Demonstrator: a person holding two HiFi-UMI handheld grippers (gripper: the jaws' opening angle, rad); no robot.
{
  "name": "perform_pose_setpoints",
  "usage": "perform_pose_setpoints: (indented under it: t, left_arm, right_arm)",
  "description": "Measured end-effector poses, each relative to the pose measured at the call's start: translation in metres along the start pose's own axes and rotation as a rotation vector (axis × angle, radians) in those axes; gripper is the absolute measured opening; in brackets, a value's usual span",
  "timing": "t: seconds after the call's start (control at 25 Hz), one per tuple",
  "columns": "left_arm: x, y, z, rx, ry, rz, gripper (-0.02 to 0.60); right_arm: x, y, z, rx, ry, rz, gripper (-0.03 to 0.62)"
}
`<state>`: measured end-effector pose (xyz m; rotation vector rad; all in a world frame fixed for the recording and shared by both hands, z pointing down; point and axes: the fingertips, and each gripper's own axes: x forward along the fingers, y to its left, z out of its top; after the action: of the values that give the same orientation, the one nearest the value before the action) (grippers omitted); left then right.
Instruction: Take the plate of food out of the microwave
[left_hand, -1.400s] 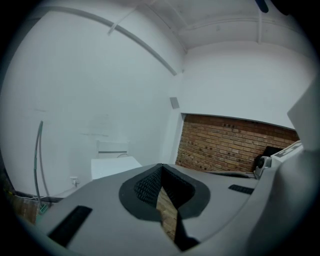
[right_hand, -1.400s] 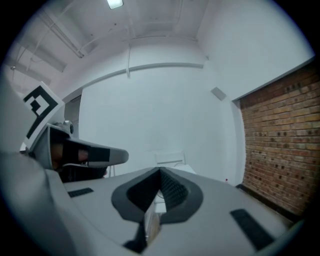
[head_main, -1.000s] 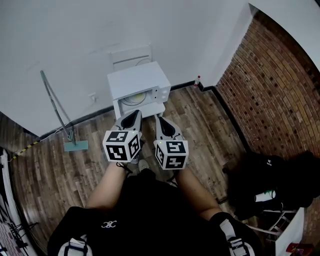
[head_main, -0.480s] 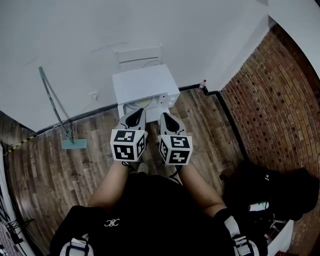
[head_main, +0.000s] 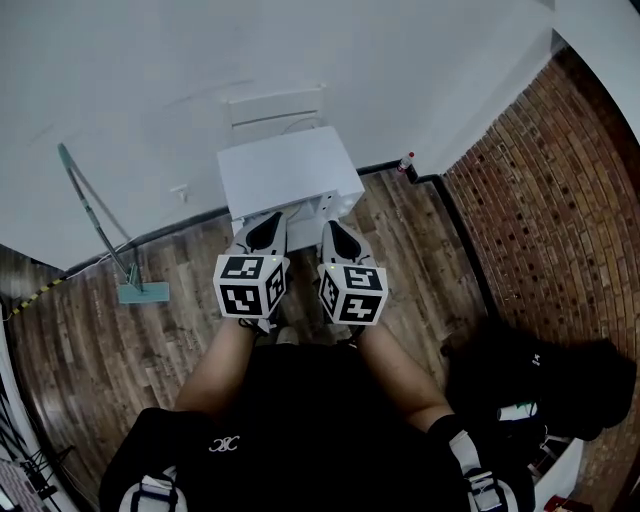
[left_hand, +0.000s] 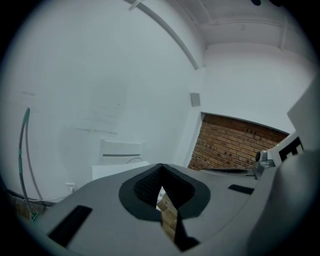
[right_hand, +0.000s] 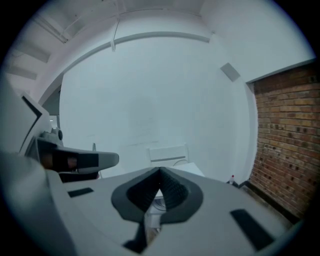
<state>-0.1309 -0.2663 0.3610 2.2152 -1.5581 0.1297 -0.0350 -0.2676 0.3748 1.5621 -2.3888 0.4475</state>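
Note:
A white microwave (head_main: 290, 180) stands on the wood floor against the white wall. From the head view I mostly see its top. Its front face is a thin strip (head_main: 305, 210), and the plate of food inside is not visible. My left gripper (head_main: 272, 222) and right gripper (head_main: 328, 230) hover side by side just in front of it, both shut and empty. In the left gripper view the jaws (left_hand: 161, 169) meet at the tip, with the microwave's top (left_hand: 117, 170) beyond. The right gripper (right_hand: 160, 172) points at the microwave (right_hand: 190, 171).
A green-headed mop (head_main: 135, 292) leans on the wall at the left. A white frame (head_main: 275, 108) stands behind the microwave. A small red-capped bottle (head_main: 405, 162) sits in the corner by the brick wall (head_main: 540, 200). Black bags (head_main: 540, 370) lie at the right.
The head view has come nearer to the microwave and over it. The open cavity and plate seen earlier are now hidden under its top. Both grippers stay shut, side by side.

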Motion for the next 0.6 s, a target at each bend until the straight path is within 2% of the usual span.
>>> perform_pose_setpoints:
  t: [0.24,0.6]
  left_arm:
    - [0.027,0.004,-0.017,-0.023,0.045,-0.014,0.0]
    - [0.069,0.013,-0.053,-0.06,0.093,0.019,0.0]
  right_arm:
    - [0.02,-0.017,-0.026,0.037,0.06,0.0,0.006]
    - [0.071,-0.064,-0.075,0.205,0.11,-0.006,0.006]
